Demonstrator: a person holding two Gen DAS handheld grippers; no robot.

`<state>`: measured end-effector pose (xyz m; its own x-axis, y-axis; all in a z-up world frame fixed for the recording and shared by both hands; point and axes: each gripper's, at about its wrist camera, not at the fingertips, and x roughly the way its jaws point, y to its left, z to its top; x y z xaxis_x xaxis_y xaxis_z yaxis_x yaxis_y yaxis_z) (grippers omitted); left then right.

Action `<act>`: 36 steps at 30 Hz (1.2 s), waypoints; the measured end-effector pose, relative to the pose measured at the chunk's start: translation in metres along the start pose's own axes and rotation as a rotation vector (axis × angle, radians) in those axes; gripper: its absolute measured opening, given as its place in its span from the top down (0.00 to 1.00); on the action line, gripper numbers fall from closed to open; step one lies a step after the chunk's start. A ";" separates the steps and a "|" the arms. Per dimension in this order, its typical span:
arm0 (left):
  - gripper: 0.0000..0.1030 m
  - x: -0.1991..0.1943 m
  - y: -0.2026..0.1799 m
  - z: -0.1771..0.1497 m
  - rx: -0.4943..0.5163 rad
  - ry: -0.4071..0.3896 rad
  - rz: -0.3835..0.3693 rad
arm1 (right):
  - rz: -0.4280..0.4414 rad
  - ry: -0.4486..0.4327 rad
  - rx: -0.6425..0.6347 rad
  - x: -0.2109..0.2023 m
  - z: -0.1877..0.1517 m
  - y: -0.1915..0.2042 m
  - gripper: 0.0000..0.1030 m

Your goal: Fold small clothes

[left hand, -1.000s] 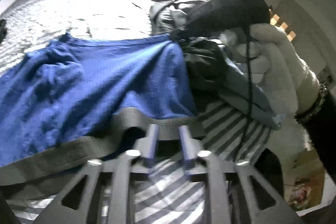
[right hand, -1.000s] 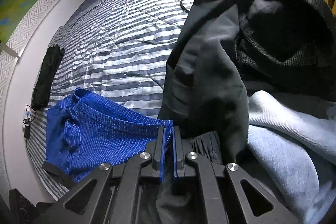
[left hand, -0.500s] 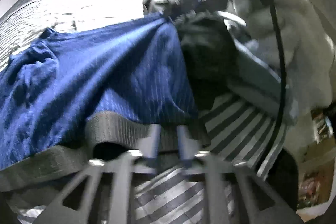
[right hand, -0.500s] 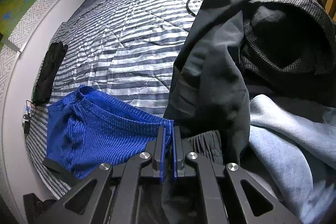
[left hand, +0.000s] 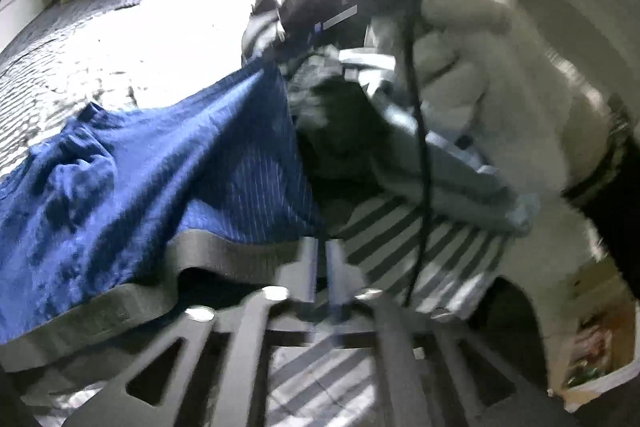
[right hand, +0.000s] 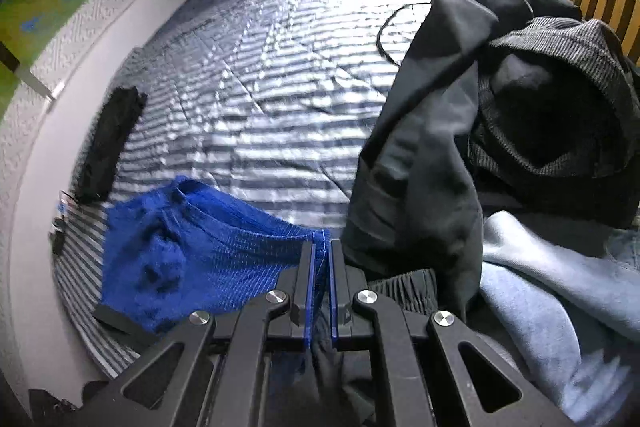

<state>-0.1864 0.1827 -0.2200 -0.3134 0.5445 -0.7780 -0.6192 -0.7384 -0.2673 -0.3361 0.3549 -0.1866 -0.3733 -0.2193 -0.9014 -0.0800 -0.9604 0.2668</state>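
I hold the blue shorts [right hand: 192, 251] stretched above the striped bedspread [right hand: 256, 75], my right gripper [right hand: 320, 259] clamped on a hem corner, my left gripper [left hand: 322, 259] pinching the grey waistband [left hand: 224, 247], ready, I judge, to lay them flat for folding.

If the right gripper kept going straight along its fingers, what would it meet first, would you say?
The right gripper, shut on the blue pinstriped shorts, would likely reach the bare striped bedspread; the dark grey jacket lies just right. Depth is uncertain.
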 end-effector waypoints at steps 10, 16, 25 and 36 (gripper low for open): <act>0.96 0.043 0.012 0.000 0.001 0.045 0.082 | -0.012 0.015 0.031 0.012 -0.006 -0.012 0.95; 0.96 -0.022 -0.001 -0.003 -0.022 -0.103 0.035 | 0.035 -0.023 0.033 -0.002 -0.006 -0.008 0.95; 0.96 0.026 -0.030 0.009 0.054 -0.026 -0.029 | -0.011 -0.062 0.045 -0.013 -0.008 -0.016 0.95; 0.82 -0.015 -0.013 -0.029 0.054 -0.015 -0.009 | -0.129 -0.019 0.049 0.011 -0.019 -0.024 0.95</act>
<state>-0.1528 0.1727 -0.2214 -0.3178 0.5573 -0.7671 -0.6602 -0.7107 -0.2428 -0.3209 0.3723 -0.2095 -0.3740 -0.0906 -0.9230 -0.1735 -0.9708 0.1656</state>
